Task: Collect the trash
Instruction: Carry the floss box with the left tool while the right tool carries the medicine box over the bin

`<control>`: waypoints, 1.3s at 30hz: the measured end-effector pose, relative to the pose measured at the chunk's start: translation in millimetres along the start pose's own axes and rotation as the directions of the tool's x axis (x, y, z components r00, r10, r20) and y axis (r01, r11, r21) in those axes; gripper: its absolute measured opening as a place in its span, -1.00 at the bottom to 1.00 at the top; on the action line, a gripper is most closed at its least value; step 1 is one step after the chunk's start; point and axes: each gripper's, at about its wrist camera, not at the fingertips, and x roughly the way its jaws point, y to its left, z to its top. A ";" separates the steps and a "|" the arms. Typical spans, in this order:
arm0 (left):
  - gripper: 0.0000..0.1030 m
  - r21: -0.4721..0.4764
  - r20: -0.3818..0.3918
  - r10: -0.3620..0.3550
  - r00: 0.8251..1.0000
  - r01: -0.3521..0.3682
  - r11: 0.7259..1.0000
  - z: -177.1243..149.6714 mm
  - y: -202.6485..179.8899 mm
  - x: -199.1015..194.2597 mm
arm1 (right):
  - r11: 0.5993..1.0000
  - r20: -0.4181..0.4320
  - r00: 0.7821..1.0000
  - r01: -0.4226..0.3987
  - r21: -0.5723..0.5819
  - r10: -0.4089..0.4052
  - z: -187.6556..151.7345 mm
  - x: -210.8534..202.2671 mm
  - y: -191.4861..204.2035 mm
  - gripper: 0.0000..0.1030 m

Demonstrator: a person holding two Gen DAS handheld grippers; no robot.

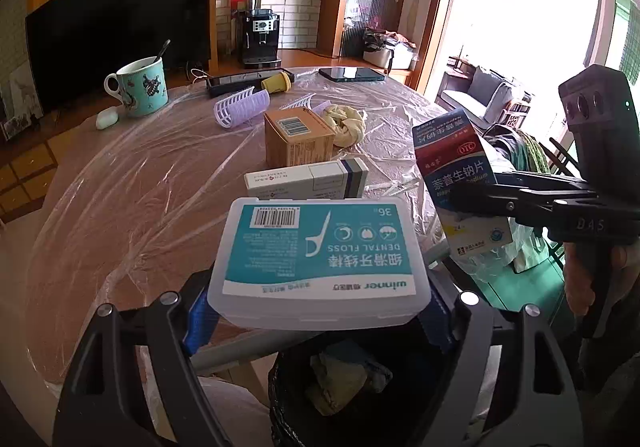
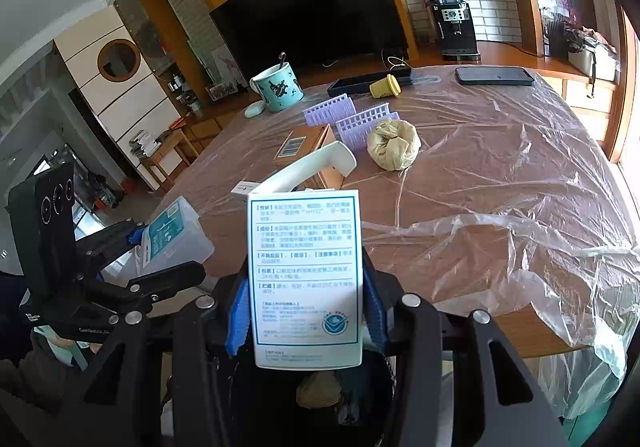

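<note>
Your left gripper (image 1: 320, 311) pinches the dental floss box (image 1: 320, 263). Your right gripper (image 2: 306, 311) pinches the medicine box (image 2: 306, 279). The black trash bag (image 1: 340, 387) sits right below both, near you.

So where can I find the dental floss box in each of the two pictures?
Left wrist view: the dental floss box is at bottom centre, held in the left tool.
Right wrist view: the box is at the left edge, halfway down.
Shared landmark: the turquoise mug on the table.
</note>
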 end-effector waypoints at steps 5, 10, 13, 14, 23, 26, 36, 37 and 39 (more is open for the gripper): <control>0.59 0.001 -0.009 0.001 1.000 -0.001 1.000 -7.8 -3.8 -3.3 | 1.000 -0.012 1.000 -0.005 -0.021 0.005 -8.3 -2.3 7.0 -0.10; 0.59 0.003 -0.019 -0.004 1.000 0.004 1.000 -14.7 -5.7 -5.5 | 0.999 -0.026 1.000 0.009 -0.046 -0.010 -18.8 -5.1 14.2 -0.10; 0.59 0.004 -0.025 -0.012 1.000 0.012 1.000 -18.5 -6.9 -7.6 | 0.998 -0.033 0.999 0.015 -0.062 -0.017 -24.3 -6.9 18.6 -0.10; 0.59 0.006 -0.027 -0.013 1.000 0.013 1.000 -20.1 -8.0 -8.4 | 0.997 -0.034 0.999 0.020 -0.068 -0.022 -25.9 -7.7 20.0 -0.10; 0.59 0.027 -0.056 -0.030 0.998 0.032 0.999 -35.1 -18.5 -13.8 | 0.994 -0.054 0.998 0.037 -0.102 -0.042 -37.8 -9.8 28.3 -0.10; 0.59 0.035 -0.067 -0.040 0.997 0.042 0.998 -40.1 -20.6 -14.8 | 0.993 -0.063 0.997 0.040 -0.111 -0.047 -42.7 -11.0 29.7 -0.10; 0.59 0.051 -0.107 -0.039 0.994 0.045 0.998 -56.5 -23.8 -16.9 | 0.993 -0.107 0.993 0.037 -0.108 -0.049 -62.3 -12.5 27.3 -0.10; 0.59 0.052 -0.110 -0.040 0.993 0.046 0.998 -57.8 -24.0 -16.9 | 0.994 -0.111 0.993 0.038 -0.106 -0.050 -64.3 -12.3 27.1 -0.10; 0.59 0.053 -0.114 -0.040 0.993 0.046 0.998 -59.0 -24.9 -16.3 | 0.994 -0.121 0.992 0.035 -0.102 -0.048 -68.1 -11.4 27.1 -0.10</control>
